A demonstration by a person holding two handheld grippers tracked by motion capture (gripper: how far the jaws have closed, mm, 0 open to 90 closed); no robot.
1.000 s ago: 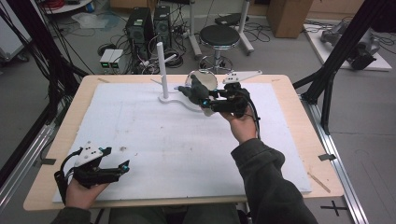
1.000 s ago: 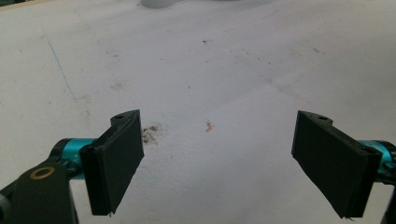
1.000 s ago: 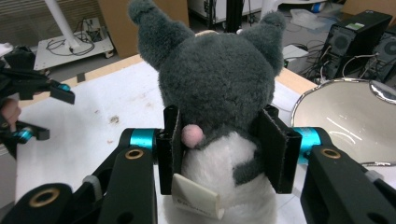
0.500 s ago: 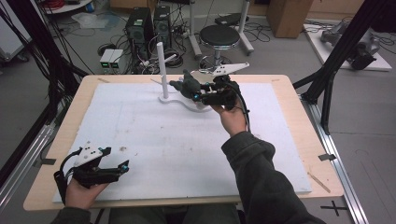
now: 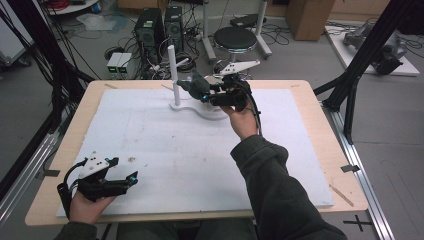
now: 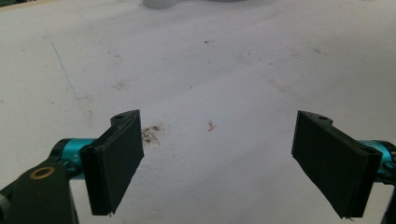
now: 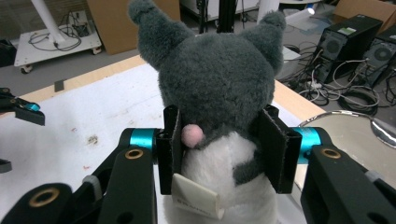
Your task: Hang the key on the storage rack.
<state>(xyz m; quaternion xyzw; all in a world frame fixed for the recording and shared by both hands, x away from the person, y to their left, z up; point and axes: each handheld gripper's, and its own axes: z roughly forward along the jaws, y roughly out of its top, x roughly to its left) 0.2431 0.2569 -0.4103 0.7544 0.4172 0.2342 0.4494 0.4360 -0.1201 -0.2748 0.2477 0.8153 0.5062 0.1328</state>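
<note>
While the right gripper (image 7: 219,149) is clamped around the middle of a grey-and-white plush toy (image 7: 215,88), it holds the toy in the air just beside the white stand (image 5: 176,100), near that stand's upright post (image 5: 171,65) at the far side of the table. The left gripper (image 6: 233,158) rests well apart from the stand, near the table's front edge, its jaws spread wide with nothing between them.

A likely mishap: the toy is soft and gripped only at its waist, so it could sag or twist in the pads and catch on the post, knocking the light stand over. A loosening squeeze could also let it slide out.

From the right gripper view, the pads (image 7: 170,149) visibly dent the fur, and a paper tag (image 7: 196,198) hangs below. From the high view, the toy (image 5: 196,85) is a dark blob, yet its closeness to the stand is plain.
</note>
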